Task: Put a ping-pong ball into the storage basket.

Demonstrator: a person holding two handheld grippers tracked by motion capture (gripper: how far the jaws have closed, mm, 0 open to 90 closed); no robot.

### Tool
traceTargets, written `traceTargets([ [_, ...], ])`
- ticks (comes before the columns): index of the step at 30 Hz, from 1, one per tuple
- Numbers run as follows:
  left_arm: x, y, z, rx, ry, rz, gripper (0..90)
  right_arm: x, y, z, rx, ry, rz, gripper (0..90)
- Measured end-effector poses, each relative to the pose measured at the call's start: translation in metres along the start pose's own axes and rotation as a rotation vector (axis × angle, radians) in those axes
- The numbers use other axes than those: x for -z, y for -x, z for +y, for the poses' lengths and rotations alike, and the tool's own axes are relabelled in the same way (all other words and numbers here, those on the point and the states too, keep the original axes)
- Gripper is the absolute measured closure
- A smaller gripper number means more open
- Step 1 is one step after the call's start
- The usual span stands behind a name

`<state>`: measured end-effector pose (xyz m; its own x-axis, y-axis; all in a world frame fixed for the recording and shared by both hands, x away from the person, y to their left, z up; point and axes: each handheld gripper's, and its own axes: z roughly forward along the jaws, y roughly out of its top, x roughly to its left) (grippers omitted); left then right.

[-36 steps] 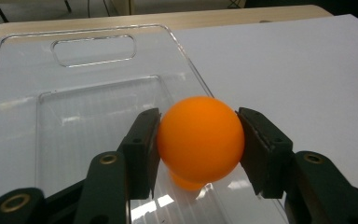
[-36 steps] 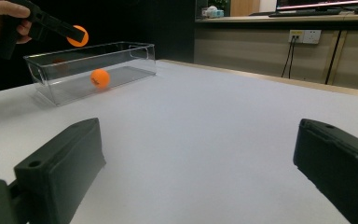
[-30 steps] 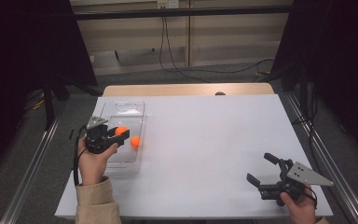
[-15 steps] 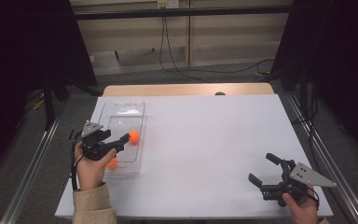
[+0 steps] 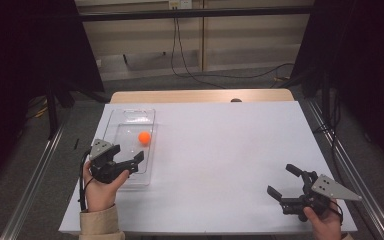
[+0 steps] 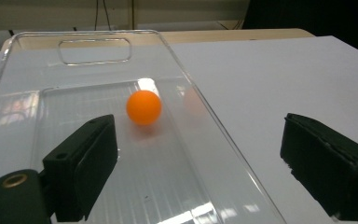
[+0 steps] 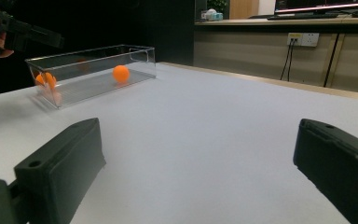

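A clear plastic tray [image 5: 130, 117] lies on the left of the white table. An orange ball [image 5: 144, 138] [image 6: 143, 107] [image 7: 120, 73] rests on its floor. In the right gripper view a second orange ball [image 7: 46, 79] shows through the tray's near end wall. My left gripper [image 5: 136, 161] [image 6: 200, 140] hovers over the tray's near end. Its jaws have just been opening and now stand open, with nothing between them and the ball lying ahead of them. My right gripper [image 5: 281, 180] [image 7: 196, 154] stands open and empty over bare table at the front right.
The white table top [image 5: 230, 145] stretches between the tray and my right gripper. A wooden strip [image 5: 195, 96] runs along its far edge. Metal rails [image 5: 35, 175] flank both sides, and cables lie on the floor beyond.
A second ago my left gripper was shut on an orange ball over the tray. It has let go, opened and drawn back toward the person. The visible ball rolled farther up the tray.
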<state>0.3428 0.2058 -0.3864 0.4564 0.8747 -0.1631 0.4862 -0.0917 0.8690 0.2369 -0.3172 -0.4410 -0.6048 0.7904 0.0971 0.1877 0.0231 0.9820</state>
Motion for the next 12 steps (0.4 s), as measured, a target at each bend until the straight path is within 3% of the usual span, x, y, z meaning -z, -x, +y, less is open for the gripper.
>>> traceTargets([
  [7,0.002,0.009,-0.012,-0.012,0.046,-0.017,8.1,0.000,-0.001,0.000,0.003,-0.001,0.000,1.3],
  [12,0.003,0.011,-0.016,0.003,0.086,-0.041,5.8,-0.001,-0.001,0.000,0.009,-0.004,0.003,1.3],
])
